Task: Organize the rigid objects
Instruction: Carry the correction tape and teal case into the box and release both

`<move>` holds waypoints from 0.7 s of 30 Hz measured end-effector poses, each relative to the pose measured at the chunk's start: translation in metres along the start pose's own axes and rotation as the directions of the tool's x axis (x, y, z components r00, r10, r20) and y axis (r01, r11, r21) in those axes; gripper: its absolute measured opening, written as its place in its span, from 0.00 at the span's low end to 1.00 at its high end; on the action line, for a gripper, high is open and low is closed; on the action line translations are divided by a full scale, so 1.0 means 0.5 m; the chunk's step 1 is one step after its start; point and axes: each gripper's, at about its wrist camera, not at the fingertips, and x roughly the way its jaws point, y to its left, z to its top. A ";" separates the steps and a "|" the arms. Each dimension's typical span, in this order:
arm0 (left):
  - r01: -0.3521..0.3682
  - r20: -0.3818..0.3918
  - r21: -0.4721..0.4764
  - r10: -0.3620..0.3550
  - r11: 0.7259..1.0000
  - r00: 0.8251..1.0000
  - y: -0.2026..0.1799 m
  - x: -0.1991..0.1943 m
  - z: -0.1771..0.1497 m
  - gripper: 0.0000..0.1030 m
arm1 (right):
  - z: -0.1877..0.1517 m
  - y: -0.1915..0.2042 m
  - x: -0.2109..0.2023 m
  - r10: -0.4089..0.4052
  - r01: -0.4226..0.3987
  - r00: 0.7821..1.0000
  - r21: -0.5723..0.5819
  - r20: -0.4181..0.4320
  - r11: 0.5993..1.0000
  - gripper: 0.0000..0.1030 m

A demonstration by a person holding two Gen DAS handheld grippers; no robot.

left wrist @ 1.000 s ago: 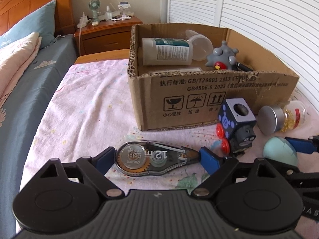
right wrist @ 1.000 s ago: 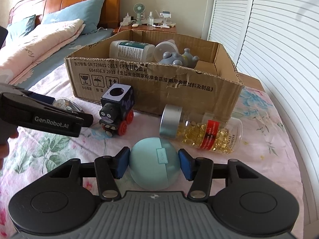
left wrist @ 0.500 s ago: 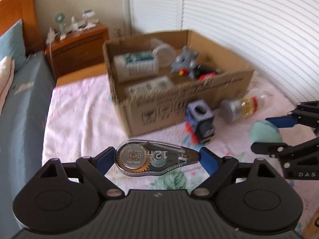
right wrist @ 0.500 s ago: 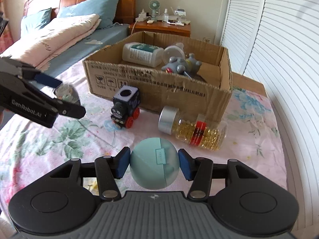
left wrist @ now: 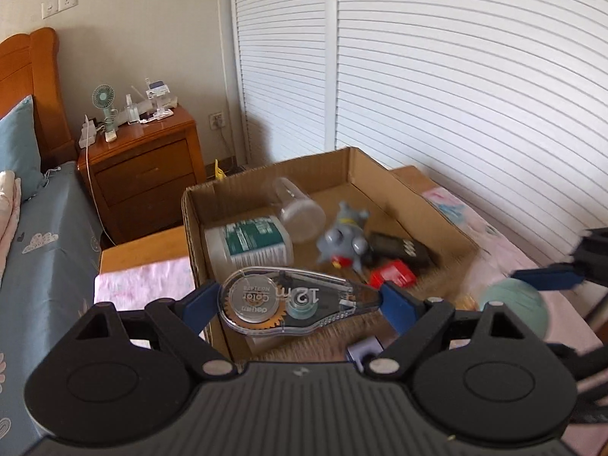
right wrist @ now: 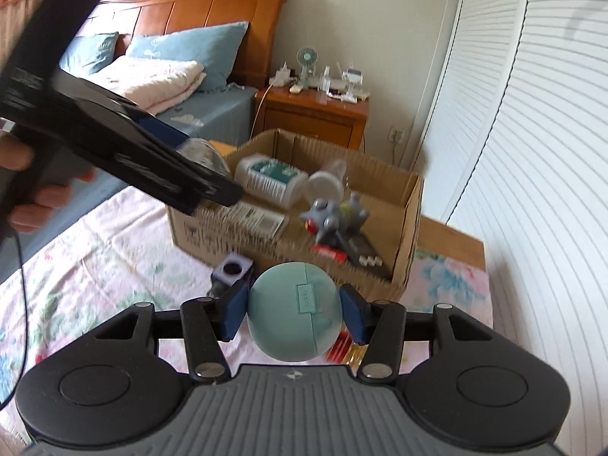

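The correction tape (left wrist: 298,301) is clamped in the left gripper (left wrist: 300,304), the round teal case (right wrist: 294,311) in the right gripper (right wrist: 294,313); both are best released low inside the cardboard box (left wrist: 414,205).

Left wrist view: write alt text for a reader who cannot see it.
The left gripper holds a clear correction tape dispenser lengthwise above an open cardboard box on a bed. Inside lie a white bottle, a clear cup, a grey toy figure and small items. At right, the right gripper holds a teal round case.
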 end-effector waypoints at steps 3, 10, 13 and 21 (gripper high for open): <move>-0.016 0.004 -0.016 0.016 1.000 1.000 0.012 0.030 0.008 0.88 | 0.014 -0.007 0.002 -0.010 0.010 1.000 -0.004 0.010 1.000 0.56; -0.034 -0.014 -0.024 0.033 0.999 0.999 0.024 0.017 -0.025 0.97 | 0.045 -0.038 0.017 -0.014 0.013 1.000 0.017 0.002 1.000 0.56; -0.033 -0.023 -0.014 0.033 0.999 0.999 0.023 -0.012 -0.048 0.97 | 0.061 -0.055 0.028 -0.010 0.010 1.000 0.041 -0.003 0.999 0.56; -0.028 -0.029 -0.075 0.026 0.997 0.999 0.013 -0.073 -0.102 0.99 | 0.111 -0.098 0.076 -0.020 0.022 1.000 0.081 -0.020 0.997 0.56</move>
